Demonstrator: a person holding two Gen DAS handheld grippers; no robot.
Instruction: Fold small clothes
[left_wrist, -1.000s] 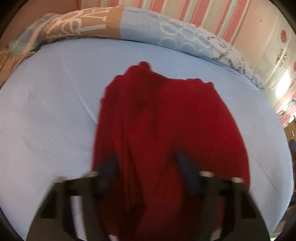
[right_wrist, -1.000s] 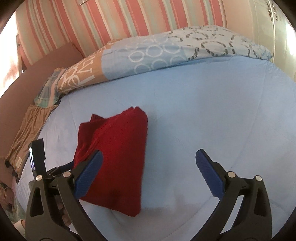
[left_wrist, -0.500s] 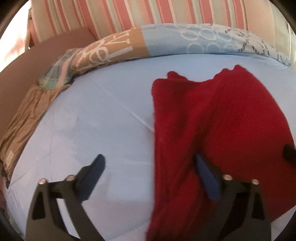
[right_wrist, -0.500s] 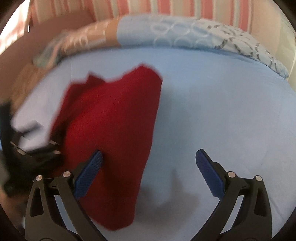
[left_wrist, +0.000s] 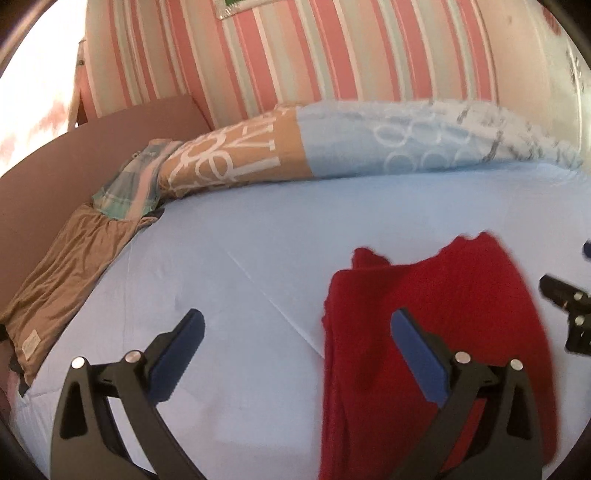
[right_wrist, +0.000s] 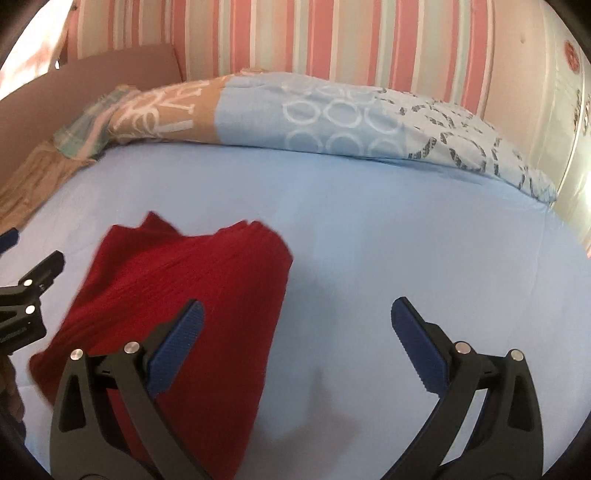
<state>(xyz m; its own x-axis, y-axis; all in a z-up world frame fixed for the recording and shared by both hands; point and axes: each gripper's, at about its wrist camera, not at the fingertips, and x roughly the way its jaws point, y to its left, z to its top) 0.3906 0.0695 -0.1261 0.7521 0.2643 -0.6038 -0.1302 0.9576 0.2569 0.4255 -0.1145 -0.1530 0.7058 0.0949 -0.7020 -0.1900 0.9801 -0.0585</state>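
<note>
A folded dark red knit garment (left_wrist: 436, 332) lies on the light blue bed sheet (left_wrist: 240, 240). It also shows in the right wrist view (right_wrist: 177, 295). My left gripper (left_wrist: 295, 328) is open and empty above the sheet, its right finger over the garment's left edge. My right gripper (right_wrist: 295, 325) is open and empty, its left finger over the garment's right part. Each gripper shows at the edge of the other's view.
A patterned blue and tan duvet (left_wrist: 332, 144) lies along the far side of the bed. A brown cloth (left_wrist: 66, 277) and a plaid cloth (left_wrist: 129, 181) lie at the far left by a brown headboard (left_wrist: 55, 173). A striped wall (right_wrist: 332, 40) stands behind.
Both grippers have pulled back and up from the garment. The left gripper has shifted left, so the garment sits lower right in its view. The garment stays folded on the sheet.
</note>
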